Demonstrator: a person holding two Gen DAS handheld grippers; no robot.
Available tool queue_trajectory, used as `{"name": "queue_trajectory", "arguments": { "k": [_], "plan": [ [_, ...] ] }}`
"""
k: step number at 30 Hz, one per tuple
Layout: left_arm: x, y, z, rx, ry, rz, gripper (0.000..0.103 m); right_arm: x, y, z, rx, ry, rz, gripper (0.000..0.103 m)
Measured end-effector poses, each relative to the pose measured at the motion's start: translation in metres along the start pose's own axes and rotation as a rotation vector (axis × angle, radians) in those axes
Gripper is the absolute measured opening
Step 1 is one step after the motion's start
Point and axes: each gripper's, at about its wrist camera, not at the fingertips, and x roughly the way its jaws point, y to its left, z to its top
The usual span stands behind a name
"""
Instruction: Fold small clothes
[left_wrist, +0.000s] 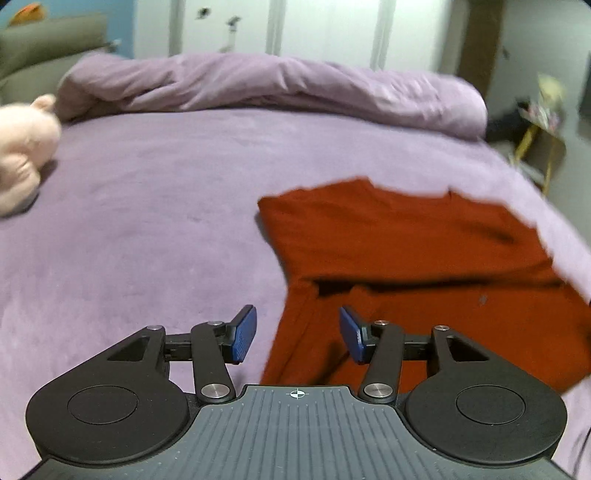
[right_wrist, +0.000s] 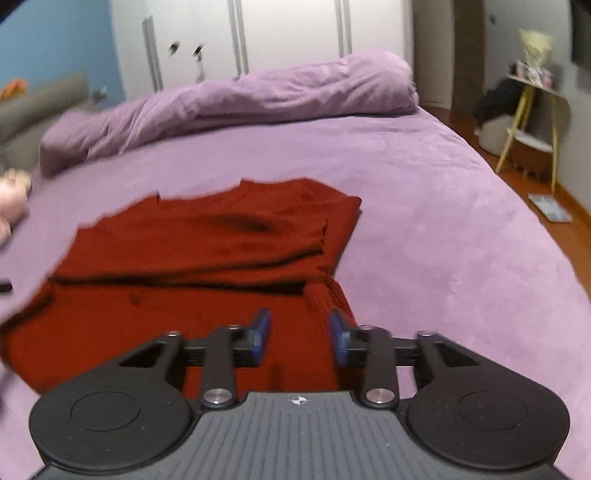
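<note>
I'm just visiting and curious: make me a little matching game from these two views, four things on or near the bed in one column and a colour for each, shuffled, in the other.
Things:
1. garment lying on the bed
2. bunched duvet at the far side
3. soft toy at the bed's edge
4. pads of the left gripper

Colours:
A. blue
B. pale pink
C. dark red
D. lilac

Pairs: 1-C, 2-D, 3-B, 4-A
</note>
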Motion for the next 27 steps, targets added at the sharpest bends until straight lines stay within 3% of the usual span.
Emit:
{"name": "queue_trajectory", "arguments": {
  "k": [4, 6, 9, 14, 18, 22, 27],
  "plan": [
    [0.019, -0.005, -0.001, 0.092, 0.034, -0.016, 0.054, 0.019, -0.01, -0.009, -0.003, 0.071, 0.031, 0.036],
    [0.024, -0.008, 0.0, 0.1, 0.044, -0.027, 0.046, 0.025, -0.009, -0.01, -0.017, 0.079, 0.031, 0.036],
    [0.023, -0.015, 0.0, 0.119, 0.039, -0.073, 0.046, 0.028, -0.007, -0.01, -0.049, 0.081, 0.033, 0.036],
    [0.029, -0.027, -0.005, 0.187, 0.066, -0.1, 0.057, 0.031, -0.01, -0.008, -0.047, 0.089, 0.051, 0.036],
    [0.04, -0.026, -0.007, 0.175, 0.109, -0.096, 0.055, 0.035, -0.011, -0.005, -0.056, 0.099, 0.049, 0.036],
    [0.04, -0.023, -0.005, 0.165, 0.109, -0.109, 0.05, 0.029, -0.007, -0.001, -0.088, 0.071, 0.015, 0.036],
    [0.045, -0.022, -0.004, 0.165, 0.111, -0.092, 0.037, 0.039, -0.01, -0.004, -0.091, 0.11, 0.006, 0.035]
  ]
}}
